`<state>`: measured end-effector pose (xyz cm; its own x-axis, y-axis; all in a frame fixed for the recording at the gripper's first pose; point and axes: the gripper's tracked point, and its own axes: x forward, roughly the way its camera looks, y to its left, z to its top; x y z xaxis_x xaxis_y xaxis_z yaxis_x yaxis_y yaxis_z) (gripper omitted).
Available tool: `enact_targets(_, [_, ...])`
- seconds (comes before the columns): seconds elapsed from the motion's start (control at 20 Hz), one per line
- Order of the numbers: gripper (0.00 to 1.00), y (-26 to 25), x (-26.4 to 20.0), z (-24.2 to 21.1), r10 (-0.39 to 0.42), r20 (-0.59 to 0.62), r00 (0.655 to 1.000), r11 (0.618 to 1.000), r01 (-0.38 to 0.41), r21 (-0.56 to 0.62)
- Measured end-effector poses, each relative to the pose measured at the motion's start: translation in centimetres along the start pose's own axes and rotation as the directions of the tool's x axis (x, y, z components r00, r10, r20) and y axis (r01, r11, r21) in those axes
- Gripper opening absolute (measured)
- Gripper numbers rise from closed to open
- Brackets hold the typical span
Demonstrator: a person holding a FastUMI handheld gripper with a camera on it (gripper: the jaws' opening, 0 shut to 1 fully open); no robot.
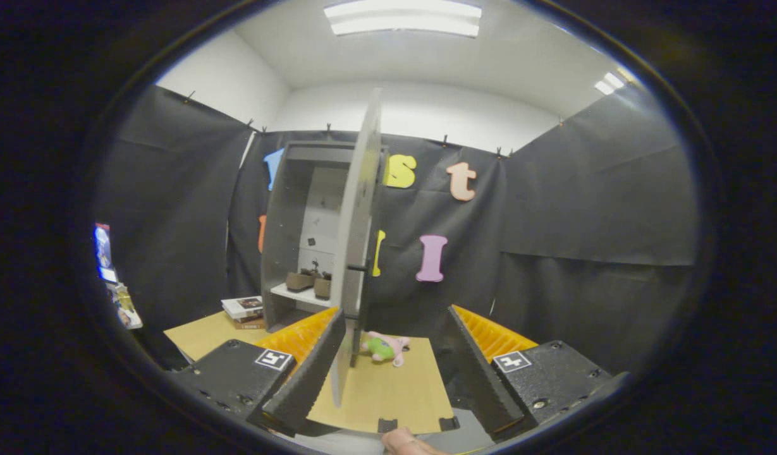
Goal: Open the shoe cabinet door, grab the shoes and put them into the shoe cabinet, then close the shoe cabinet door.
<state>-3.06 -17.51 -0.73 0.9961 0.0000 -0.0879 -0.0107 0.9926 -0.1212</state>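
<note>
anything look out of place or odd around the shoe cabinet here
A pink and green plush toy lies on the tan table beside the open grey cabinet door, beyond the open tongs. It looks stray. The brown shoes sit neatly on the cabinet shelf.

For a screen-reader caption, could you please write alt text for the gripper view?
The open gripper faces a shoe cabinet whose door stands open edge-on between its fingers; shoes sit on a shelf inside. A plush toy lies just ahead.
</note>
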Motion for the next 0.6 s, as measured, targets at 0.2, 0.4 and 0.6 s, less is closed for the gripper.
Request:
enact_targets(0.2, [1.0, -6.6, 3.2, -0.3, -0.053, 0.01, 0.999, 0.997, 0.052, 0.064])
enact_targets(0.4, [1.0, -14.0, 7.6, -0.7, -0.175, 0.021, 0.984, 0.983, 0.173, 0.067])
enact_targets(0.6, [1.0, -15.3, 11.9, -2.8, -0.143, -0.022, 0.989, 0.986, 0.145, 0.084])
